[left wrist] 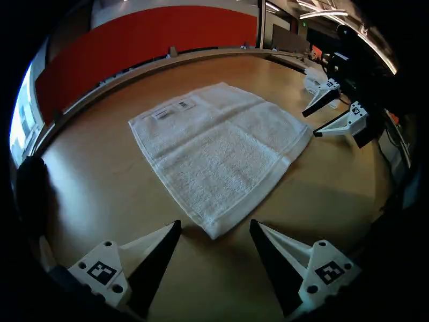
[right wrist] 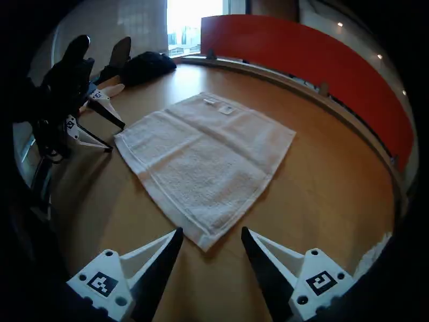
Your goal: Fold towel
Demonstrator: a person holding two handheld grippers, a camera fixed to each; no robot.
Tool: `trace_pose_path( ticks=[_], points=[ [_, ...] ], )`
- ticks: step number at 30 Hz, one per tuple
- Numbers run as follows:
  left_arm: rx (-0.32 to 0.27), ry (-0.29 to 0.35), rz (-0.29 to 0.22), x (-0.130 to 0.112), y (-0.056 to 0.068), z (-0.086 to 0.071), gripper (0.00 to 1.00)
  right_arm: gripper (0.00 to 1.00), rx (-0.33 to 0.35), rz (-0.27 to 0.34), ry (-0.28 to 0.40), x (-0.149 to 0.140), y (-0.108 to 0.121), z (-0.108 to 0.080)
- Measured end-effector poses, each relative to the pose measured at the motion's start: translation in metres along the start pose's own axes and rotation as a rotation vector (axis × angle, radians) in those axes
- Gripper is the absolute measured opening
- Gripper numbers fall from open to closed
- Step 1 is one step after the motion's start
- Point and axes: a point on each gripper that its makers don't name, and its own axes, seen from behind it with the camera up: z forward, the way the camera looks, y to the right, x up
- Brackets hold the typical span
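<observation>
Towel (left wrist: 220, 150) lies flat, spread on tabletop (left wrist: 102, 182). Your left claw (left wrist: 214, 222): fingers apart, one towel corner just ahead between them. Your right claw (right wrist: 212, 229): apart too, at a neighbouring corner, empty.

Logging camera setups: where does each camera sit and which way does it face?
Left gripper view: on the left gripper, facing a towel corner; own open jaws low, right gripper beyond.
Right gripper view: on the right gripper, facing a neighbouring corner; own open jaws low, left gripper beyond.
Shared: towel, table, red partition.
</observation>
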Motion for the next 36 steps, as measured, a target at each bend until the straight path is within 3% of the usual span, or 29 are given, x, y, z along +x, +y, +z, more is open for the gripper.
trace_pose_path(
  ticks=[9, 18, 22, 29, 32, 36],
  points=[
    [0.000, -0.013, 0.000, -0.001, -0.001, 0.001, 0.95, 0.74, 0.014, -0.035, -0.030, -0.005, -0.006, 0.002],
    [0.000, -0.026, 0.002, -0.001, -0.002, 0.002, 0.91, 0.60, 0.031, -0.003, -0.035, -0.007, -0.009, 0.001],
    [0.002, -0.033, -0.001, -0.001, -0.003, 0.002, 0.82, 0.54, 0.036, -0.009, -0.041, -0.007, -0.010, 0.000],
    [-0.001, -0.043, 0.002, -0.001, 0.001, 0.003, 0.71, 0.32, 0.044, -0.016, -0.043, -0.005, -0.012, 0.002],
    [-0.003, -0.045, 0.006, -0.001, 0.003, 0.003, 0.65, 0.26, 0.044, -0.017, -0.045, -0.005, -0.013, 0.003],
    [-0.002, -0.048, 0.005, -0.001, 0.005, 0.004, 0.39, 0.20, 0.043, -0.015, -0.048, -0.005, -0.013, 0.003]
  ],
)
